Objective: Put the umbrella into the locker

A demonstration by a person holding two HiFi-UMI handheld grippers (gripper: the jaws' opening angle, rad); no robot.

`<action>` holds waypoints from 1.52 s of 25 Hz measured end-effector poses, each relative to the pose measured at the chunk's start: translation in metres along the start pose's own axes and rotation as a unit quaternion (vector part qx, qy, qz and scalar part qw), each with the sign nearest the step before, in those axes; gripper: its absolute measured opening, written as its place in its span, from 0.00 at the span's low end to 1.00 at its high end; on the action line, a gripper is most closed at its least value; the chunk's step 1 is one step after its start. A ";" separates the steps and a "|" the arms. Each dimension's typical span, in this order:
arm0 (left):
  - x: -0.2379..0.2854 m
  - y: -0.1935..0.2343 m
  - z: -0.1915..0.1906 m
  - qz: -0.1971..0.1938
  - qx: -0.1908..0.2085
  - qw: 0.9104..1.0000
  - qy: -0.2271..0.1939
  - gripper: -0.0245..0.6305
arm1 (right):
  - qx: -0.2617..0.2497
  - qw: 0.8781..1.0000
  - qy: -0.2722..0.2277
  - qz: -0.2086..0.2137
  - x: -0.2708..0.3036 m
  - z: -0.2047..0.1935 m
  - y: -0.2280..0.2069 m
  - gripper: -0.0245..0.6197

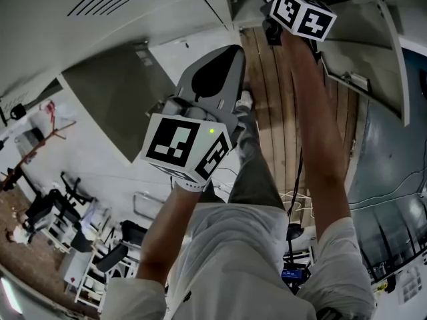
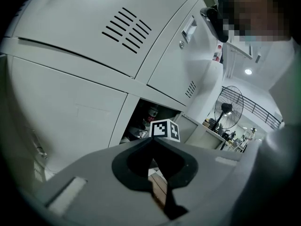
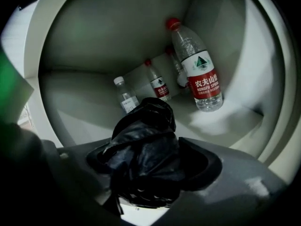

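A folded black umbrella [image 3: 146,121] lies between the jaws of my right gripper [image 3: 148,139], inside the locker compartment [image 3: 117,27]. It rests against the left jaw, while a dark gap shows beside the right jaw, so the jaws stand open around it. In the head view only that gripper's marker cube [image 1: 301,13] shows at the mouth of the open locker [image 1: 373,52]. My left gripper [image 1: 237,53] hangs to the left of it, outside the locker. Its jaws are shut with nothing between them, and in the left gripper view the tips [image 2: 151,141] meet.
Three water bottles are at the back of the compartment: a large one [image 3: 197,74] leaning at the right, two small ones [image 3: 157,84] [image 3: 126,97] upright. Closed locker doors [image 2: 94,36] fill the left. A standing fan [image 2: 229,108] is beyond; wooden floor [image 1: 280,112] is below.
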State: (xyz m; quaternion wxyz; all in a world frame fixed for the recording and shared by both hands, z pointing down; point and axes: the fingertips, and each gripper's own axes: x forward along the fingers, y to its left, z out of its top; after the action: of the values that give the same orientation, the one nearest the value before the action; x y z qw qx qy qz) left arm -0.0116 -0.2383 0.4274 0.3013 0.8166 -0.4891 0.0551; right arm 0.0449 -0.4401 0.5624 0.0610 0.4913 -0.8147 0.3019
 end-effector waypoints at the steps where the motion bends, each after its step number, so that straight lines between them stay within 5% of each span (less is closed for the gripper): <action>1: 0.000 0.000 0.000 -0.001 0.000 1.000 0.001 0.07 | 0.000 1.000 0.000 0.000 0.000 0.000 0.000 0.60; 12: 0.004 -0.005 -0.005 -0.008 -0.002 1.000 0.005 0.07 | 0.010 0.999 -0.045 0.026 -0.009 0.019 0.004 0.72; 38: -0.016 -0.025 0.003 -0.029 0.012 1.000 -0.002 0.07 | -0.013 0.998 -0.042 0.039 -0.094 0.007 0.030 0.67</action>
State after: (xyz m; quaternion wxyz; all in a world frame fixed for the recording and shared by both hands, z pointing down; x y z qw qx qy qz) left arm 0.0005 -0.2190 0.4083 0.2924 0.8338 -0.4655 0.0507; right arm 0.0689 -0.3616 0.5064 0.0216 0.4704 -0.8390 0.2725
